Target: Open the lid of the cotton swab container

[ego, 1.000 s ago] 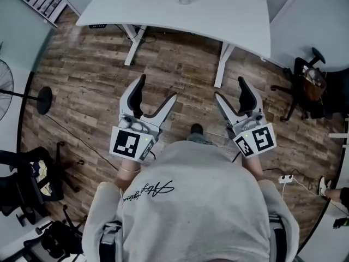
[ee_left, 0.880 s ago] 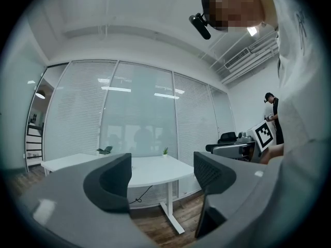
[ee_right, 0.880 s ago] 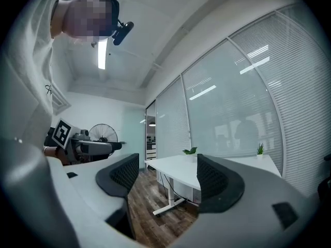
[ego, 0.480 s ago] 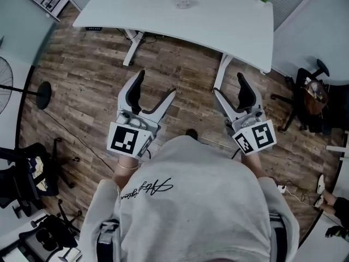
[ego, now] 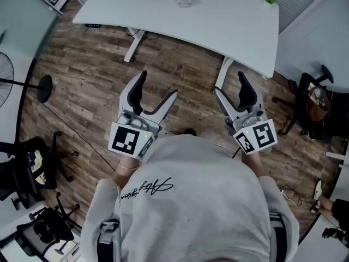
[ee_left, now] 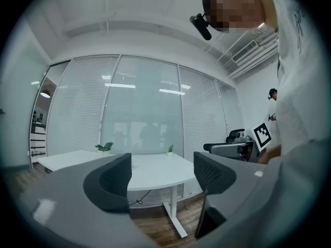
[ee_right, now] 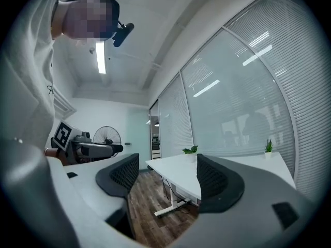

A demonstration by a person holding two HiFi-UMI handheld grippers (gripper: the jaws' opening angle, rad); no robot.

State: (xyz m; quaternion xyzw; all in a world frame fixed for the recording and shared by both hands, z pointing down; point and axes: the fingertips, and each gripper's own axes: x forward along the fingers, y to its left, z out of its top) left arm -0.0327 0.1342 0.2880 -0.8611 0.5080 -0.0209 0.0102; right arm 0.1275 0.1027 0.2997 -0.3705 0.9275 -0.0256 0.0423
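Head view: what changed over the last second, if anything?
The white table has drawn nearer in frame, so the person seems to be stepping toward it. The left gripper and right gripper stay open and empty, held out in front.

Head view: bright, even, diffuse indoor light, with no hard shadows on the wood floor. The white counter is near overexposed and its surface detail is washed out. Mild barrel distortion at the edges.

Both gripper views: strong fisheye with a dark circular vignette; straight lines bow toward the rim. A ceiling strip lamp glares in the right gripper view. Lamp reflections streak the glass wall. The left gripper and right gripper sit close to the lens and look soft; the background is sharper.
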